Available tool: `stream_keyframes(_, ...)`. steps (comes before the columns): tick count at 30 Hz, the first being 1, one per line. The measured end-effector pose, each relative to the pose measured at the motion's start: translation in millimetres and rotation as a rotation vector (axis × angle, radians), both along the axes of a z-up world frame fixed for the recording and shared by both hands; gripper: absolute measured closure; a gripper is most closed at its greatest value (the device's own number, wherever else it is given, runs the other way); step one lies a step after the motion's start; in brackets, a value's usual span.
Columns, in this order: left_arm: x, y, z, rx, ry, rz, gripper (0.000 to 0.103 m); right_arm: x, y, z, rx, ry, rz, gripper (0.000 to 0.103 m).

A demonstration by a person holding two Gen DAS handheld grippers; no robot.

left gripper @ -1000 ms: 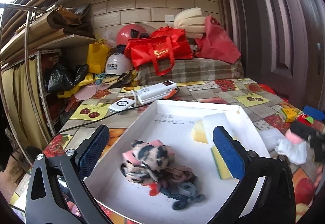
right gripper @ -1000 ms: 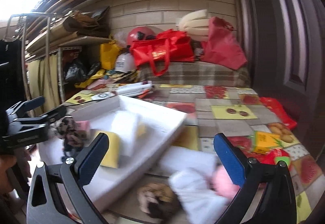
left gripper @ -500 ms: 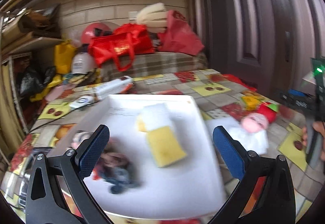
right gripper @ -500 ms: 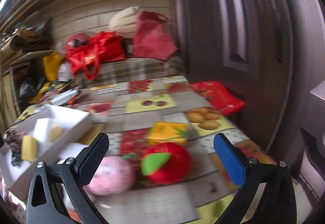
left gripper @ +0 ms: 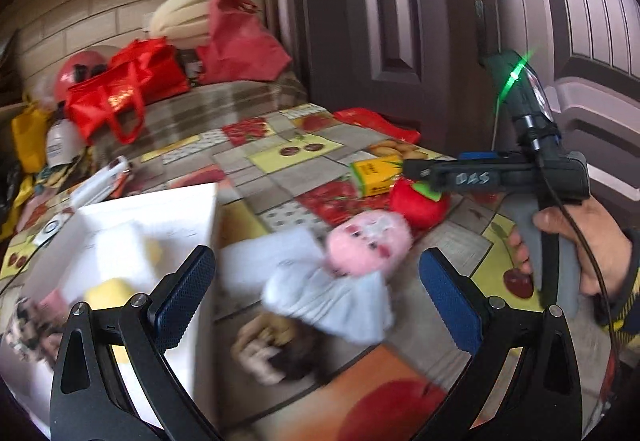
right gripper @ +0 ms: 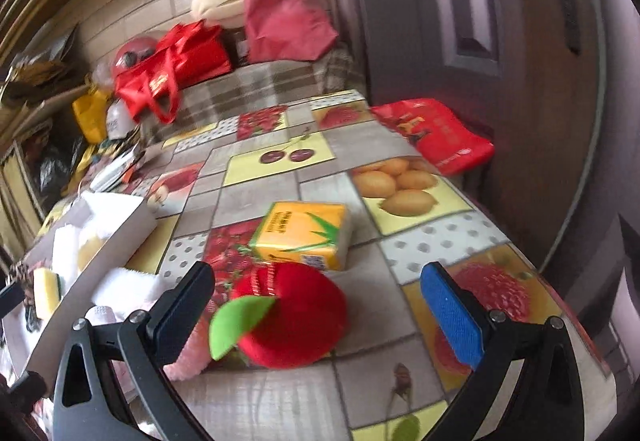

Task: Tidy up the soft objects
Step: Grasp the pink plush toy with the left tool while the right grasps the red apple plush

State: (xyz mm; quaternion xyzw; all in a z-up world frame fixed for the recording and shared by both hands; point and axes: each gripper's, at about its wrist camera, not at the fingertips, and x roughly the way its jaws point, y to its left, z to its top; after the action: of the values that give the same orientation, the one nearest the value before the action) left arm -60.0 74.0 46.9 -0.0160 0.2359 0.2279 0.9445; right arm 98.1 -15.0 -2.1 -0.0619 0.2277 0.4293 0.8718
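Observation:
A red plush apple [right gripper: 292,325] with a green leaf lies on the fruit-print tablecloth, just ahead of my open right gripper [right gripper: 320,305]. A yellow tissue pack [right gripper: 304,235] sits right behind it. In the left wrist view a pink plush [left gripper: 368,245] rests on a pale cloth [left gripper: 332,301], with a brown-and-cream soft piece [left gripper: 272,345] nearer. My left gripper [left gripper: 316,293] stands open above them, holding nothing. The white tray [left gripper: 204,209] at left holds sponges [left gripper: 116,257] and patterned fabric [left gripper: 24,321]. The plush apple [left gripper: 420,205] lies under the right gripper's body.
A hand [left gripper: 588,245] holds the right gripper at the table's right side. A red packet [right gripper: 436,133] lies at the far right table edge. Red bags [right gripper: 180,61] and helmets are piled behind the table. A dark door [left gripper: 400,21] stands close on the right.
Both grippers swung right. The left view moved from the tray to the pink plush and cloth. The right gripper came nearer to the plush apple. Both stayed open.

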Motion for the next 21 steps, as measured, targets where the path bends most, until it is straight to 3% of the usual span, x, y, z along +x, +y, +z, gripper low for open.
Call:
stream_keyframes(8,58.3,-7.5,-6.5,-0.045,0.079,-0.014,0.001,-2.0,36.3,-9.4,-0.146,0.005,0.081,0.001)
stream_keyframes(12,74.2,-10.4,-11.4,-0.029,0.127,0.006,0.000,12.1,44.3,-18.4,-0.192,0.089,0.094,0.028)
stream_keyframes(15,85.7,-9.9,-17.0,-0.036,0.176,-0.007,0.001,17.9,35.7,-22.9,-0.193,0.144,0.105,0.034)
stream_keyframes(21,100.7,-5.4,-21.8,-0.025,0.216,0.013,0.001,19.9,4.2,-22.9,-0.169,0.162,0.092,0.034)
